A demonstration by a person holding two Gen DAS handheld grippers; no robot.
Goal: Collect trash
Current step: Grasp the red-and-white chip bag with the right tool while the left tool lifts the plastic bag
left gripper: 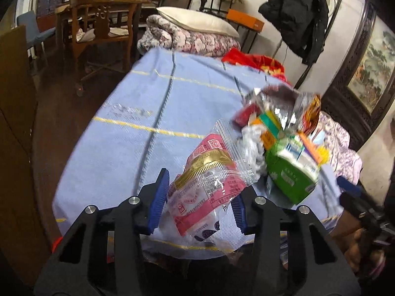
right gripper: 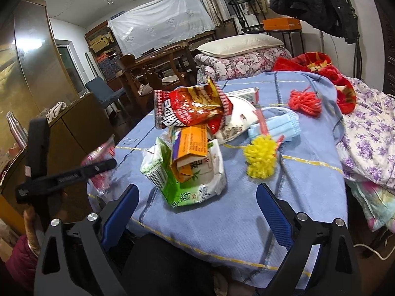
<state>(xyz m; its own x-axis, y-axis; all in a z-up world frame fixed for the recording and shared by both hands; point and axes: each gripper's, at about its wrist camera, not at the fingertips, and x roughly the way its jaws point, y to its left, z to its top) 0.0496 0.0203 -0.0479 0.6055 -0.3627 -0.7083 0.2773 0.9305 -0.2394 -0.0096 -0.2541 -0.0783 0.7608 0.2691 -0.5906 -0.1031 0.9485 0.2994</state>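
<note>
a pink-and-clear wrapper (left gripper: 207, 185) is clamped in the left gripper (left gripper: 197, 197), the right gripper (right gripper: 197, 212) is held wide apart before the trash pile (right gripper: 187, 157) on a blue blanket (right gripper: 222, 222), with folded quilts (right gripper: 242, 61) seen beyond.

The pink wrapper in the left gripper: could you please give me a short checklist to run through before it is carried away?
1. Pink wrapper between the left gripper pads: ok.
2. Both pads pressing on it: cannot tell; the film is loose and crumpled.
3. Wrapper clear of the green packet and the pile: ok.
4. Right gripper open and empty: ok.
5. A place to drop the trash in view: not ok, none shows.
6. Blue cloth not caught: cannot tell.
</note>
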